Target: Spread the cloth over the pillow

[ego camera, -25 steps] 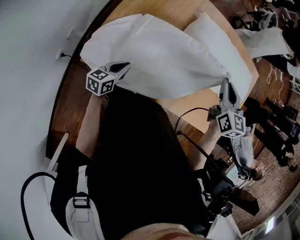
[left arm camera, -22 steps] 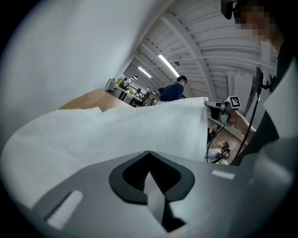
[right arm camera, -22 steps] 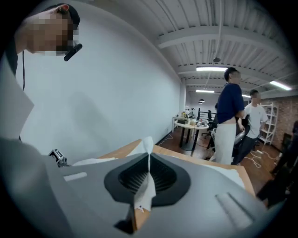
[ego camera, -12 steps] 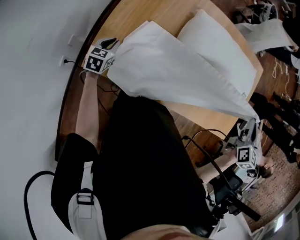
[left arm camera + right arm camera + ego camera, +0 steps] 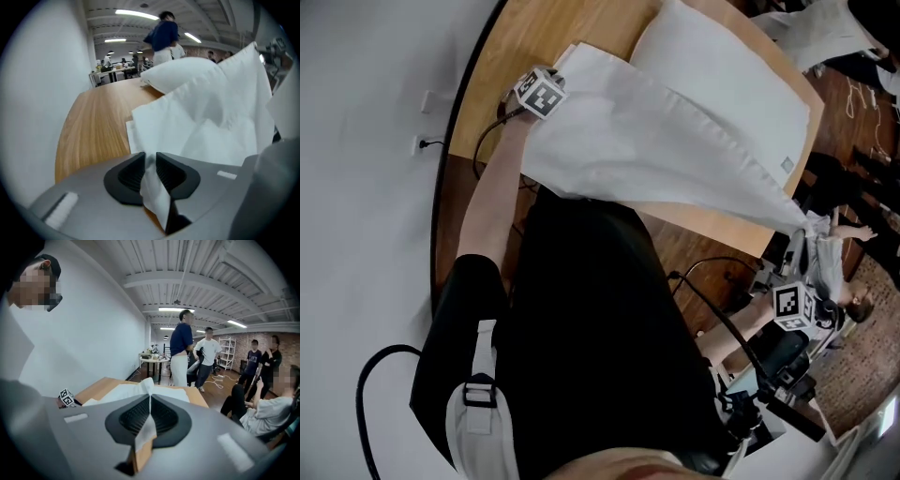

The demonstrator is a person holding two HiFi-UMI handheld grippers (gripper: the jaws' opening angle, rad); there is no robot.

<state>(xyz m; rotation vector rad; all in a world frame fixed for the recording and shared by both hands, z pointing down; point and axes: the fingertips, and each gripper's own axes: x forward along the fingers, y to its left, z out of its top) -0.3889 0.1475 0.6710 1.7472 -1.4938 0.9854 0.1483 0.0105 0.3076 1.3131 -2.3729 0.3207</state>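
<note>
Surface: a pale wooden top (image 5: 502, 66) with a rounded left edge, carrying the pillow and one end of the cloth. More of its left part shows bare now than a second ago, when the lifted cloth hid most of it.
Cloth: the white sheet (image 5: 647, 150) runs as one long slanting band from the left gripper, over the surface, to the right gripper past the surface's near right corner. A second ago it hung as a broad sheet between the two grippers, close in front of the person. It now crosses the near long side of the pillow; whether it rests on the pillow I cannot tell.
Pillow: white (image 5: 722, 75), lying on the far right part of the surface. Its far half is bare and much more of it shows than before.
Left arm: the person's left arm (image 5: 487, 216) is stretched further out over the surface than half a second ago.
Left gripper: (image 5: 150, 161) it has gone from the surface's left edge to over the wood, at the cloth's near corner.
Right gripper: (image 5: 150, 401) it has swung out to the right, off the surface, with the cloth pulled taut to it.
Left fingers: (image 5: 129, 173) they have just been opening and stand a little apart, a fold of cloth loose in the gap.
Right fingers: (image 5: 164, 416) closed tight on a cloth edge.
</note>
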